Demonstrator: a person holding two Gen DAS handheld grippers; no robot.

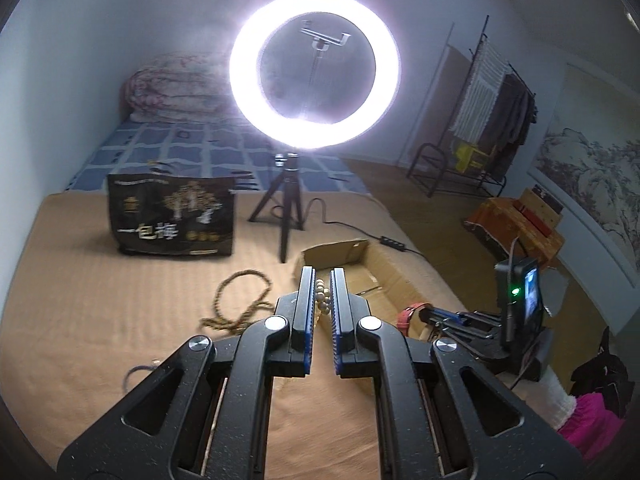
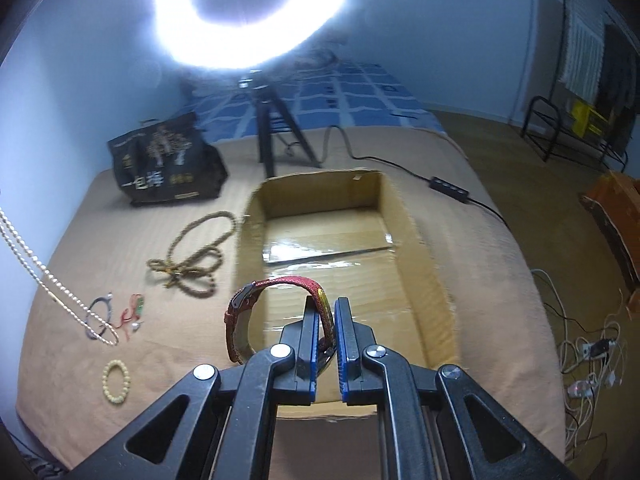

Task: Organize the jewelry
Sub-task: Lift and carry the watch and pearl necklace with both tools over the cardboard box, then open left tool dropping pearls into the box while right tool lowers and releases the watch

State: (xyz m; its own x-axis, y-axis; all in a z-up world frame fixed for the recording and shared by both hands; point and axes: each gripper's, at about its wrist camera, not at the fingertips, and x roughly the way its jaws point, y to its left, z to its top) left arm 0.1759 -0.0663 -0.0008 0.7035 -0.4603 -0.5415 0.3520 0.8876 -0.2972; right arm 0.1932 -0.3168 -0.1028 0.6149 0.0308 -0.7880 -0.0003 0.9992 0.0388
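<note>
My left gripper [image 1: 321,276] is shut on a pale bead necklace [image 1: 321,298], held above the tan bed cover; its strand hangs at the left edge of the right wrist view [image 2: 44,280]. My right gripper [image 2: 328,304] is shut on a red-strap watch [image 2: 276,286], held over the near end of the open cardboard box [image 2: 420,248], which is also in the left wrist view [image 1: 384,276]. A long brown bead necklace [image 2: 188,256] lies left of the box. A small pale bead bracelet [image 2: 116,381], a dark bracelet [image 2: 98,308] and a red trinket [image 2: 134,312] lie nearer left.
A ring light on a tripod [image 2: 266,136] stands beyond the box, its cable and switch [image 2: 448,188] running right. A black printed bag [image 2: 168,168] stands at the back left. The bed's right edge drops to a floor with cables [image 2: 592,352].
</note>
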